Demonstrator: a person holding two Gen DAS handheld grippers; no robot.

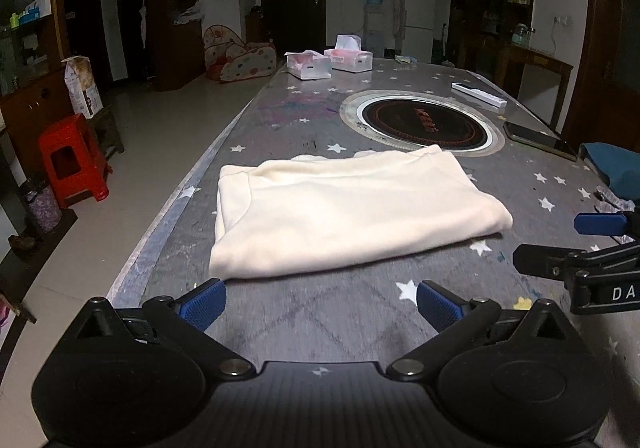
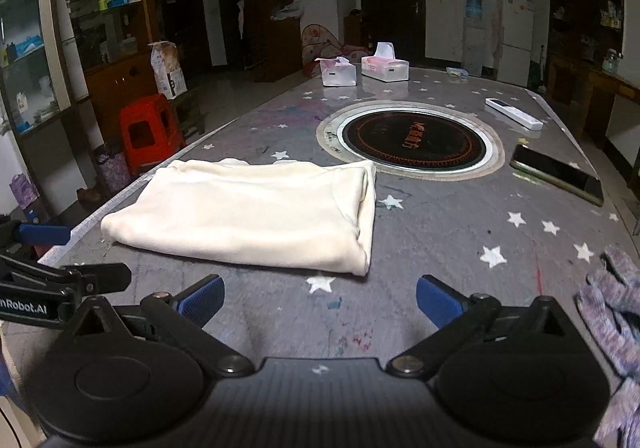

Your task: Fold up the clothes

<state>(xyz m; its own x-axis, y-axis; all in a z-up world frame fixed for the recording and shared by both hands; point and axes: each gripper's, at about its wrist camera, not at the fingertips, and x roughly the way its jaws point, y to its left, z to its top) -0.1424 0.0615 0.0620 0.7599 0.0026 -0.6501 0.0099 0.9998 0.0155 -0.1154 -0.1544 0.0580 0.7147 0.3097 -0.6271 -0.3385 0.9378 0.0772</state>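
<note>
Two claws, the left gripper (image 1: 320, 302) and right gripper (image 2: 320, 300), hang wide and empty over the table's (image 1: 320, 328) near edge. Just beyond them, the folded cream garment (image 1: 344, 208) lies flat near the left edge, short of the round hob (image 1: 422, 122).

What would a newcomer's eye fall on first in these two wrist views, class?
First, the cream garment, folded into a flat rectangle on the star-patterned table, just beyond both open grippers. Behind it sits a round black cooktop set into the tabletop, with a dark phone to its right. A red stool stands on the floor left of the table.
</note>
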